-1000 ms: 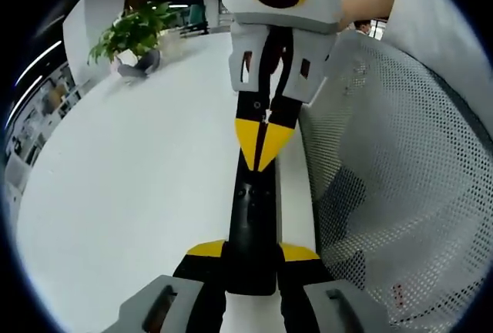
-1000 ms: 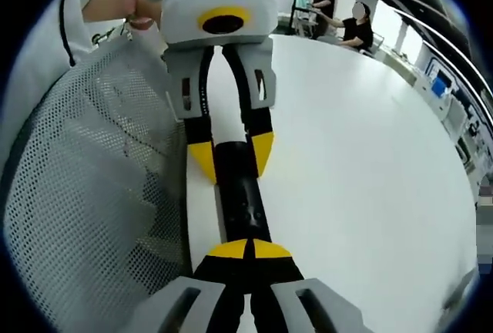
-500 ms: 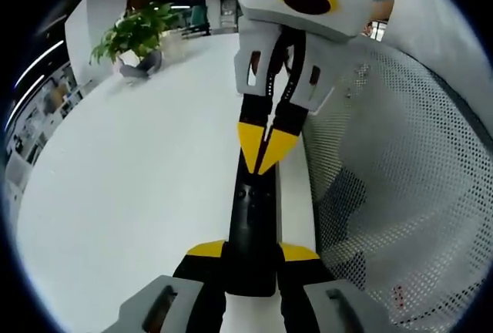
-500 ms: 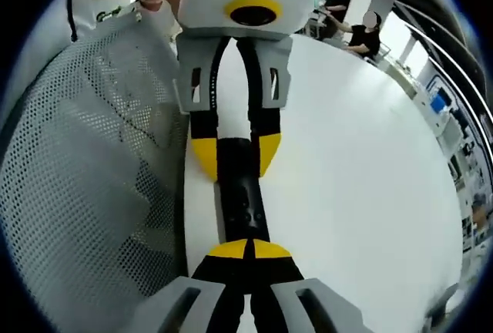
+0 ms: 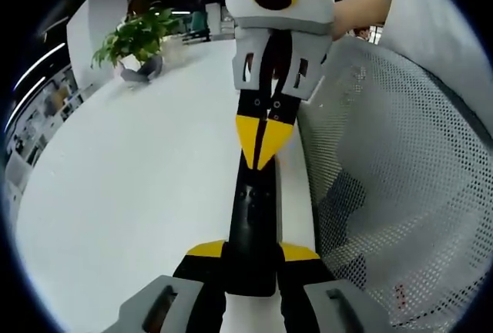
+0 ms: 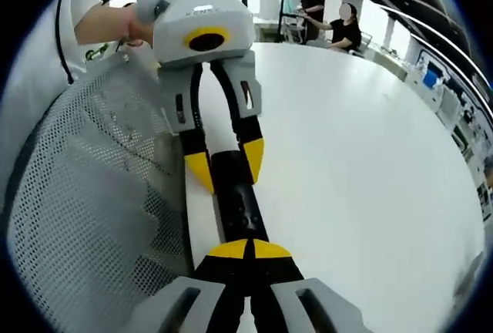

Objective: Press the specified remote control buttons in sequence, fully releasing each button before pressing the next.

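A slim black remote (image 5: pixel 253 217) lies lengthwise between my left gripper (image 5: pixel 252 251), whose yellow-tipped jaws are shut on its two sides near one end. From the top of the left gripper view my right gripper (image 5: pixel 264 142) comes in, shut, its joined yellow tips down on the remote's far end. In the right gripper view the right gripper (image 6: pixel 248 250) shows its closed tips over the remote (image 6: pixel 237 202) and its small buttons. Beyond it, the left gripper (image 6: pixel 227 165) clasps the remote.
A wide white table (image 5: pixel 139 163) lies under the remote. A white mesh chair back (image 5: pixel 400 179) stands close along the table edge, also the mesh chair back (image 6: pixel 92 194). A potted plant (image 5: pixel 135 36) sits at the far end. Seated people (image 6: pixel 339 28) are far off.
The right gripper has tilted and swung a little to the left over the remote, with its tips staying at the same end. The left gripper's hold is unchanged.
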